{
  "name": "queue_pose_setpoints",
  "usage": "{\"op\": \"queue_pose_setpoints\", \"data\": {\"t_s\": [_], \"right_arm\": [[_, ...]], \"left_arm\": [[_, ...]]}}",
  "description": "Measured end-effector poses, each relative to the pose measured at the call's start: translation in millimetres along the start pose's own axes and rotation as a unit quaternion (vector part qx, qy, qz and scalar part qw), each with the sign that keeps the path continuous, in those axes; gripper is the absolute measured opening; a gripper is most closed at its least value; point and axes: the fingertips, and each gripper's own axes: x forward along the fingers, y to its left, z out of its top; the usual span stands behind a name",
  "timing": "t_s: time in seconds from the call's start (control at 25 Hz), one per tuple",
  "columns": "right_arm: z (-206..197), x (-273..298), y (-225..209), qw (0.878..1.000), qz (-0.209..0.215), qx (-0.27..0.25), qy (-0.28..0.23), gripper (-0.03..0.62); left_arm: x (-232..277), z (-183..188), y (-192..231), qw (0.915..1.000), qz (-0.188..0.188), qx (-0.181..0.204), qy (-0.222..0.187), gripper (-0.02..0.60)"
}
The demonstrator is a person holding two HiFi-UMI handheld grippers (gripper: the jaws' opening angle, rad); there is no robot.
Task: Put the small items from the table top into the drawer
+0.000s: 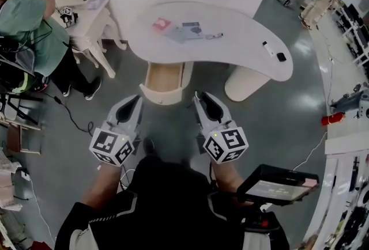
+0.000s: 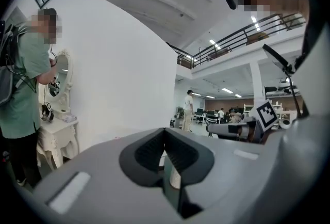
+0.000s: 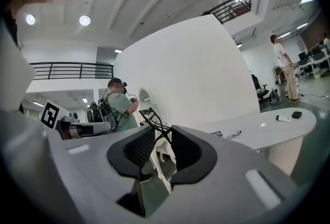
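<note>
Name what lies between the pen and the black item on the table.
A small white item, near the black item; toward the pen, bare table. Head view.

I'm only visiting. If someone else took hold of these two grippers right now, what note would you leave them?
Left gripper: tips look together, empty.
Right gripper: jaws slightly apart, empty.
Both are short of the table.
Things: a red packet, card and pen lie mid-table. A white marker and black piece lie at its right end. The drawer sits below the table.
Done: the drawer is open, with nothing visible inside.
Left: all five items go into the drawer.
</note>
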Motion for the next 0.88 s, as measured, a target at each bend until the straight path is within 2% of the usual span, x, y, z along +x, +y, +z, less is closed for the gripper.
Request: {"op": "queue_pose_setpoints", "data": {"t_s": [0.36, 0.68, 0.88], "right_arm": [[-3.5, 82.6, 15.4, 0.999, -0.041, -0.003, 0.011, 0.103], [-14.7, 142.8, 10.3, 0.996, -0.085, 0.009, 0.021, 0.103], [-38.5, 172.0, 8.4, 0.994, -0.094, 0.018, 0.057, 0.103]], "left_arm": [[27.0, 3.7, 90.6, 0.9994, -0.032, -0.009, 0.004, 0.002], [42.7, -4.0, 149.8, 0.9978, -0.062, -0.015, 0.021, 0.002], [57.6, -17.5, 177.0, 0.9966, -0.068, -0.027, 0.037, 0.001]]}}
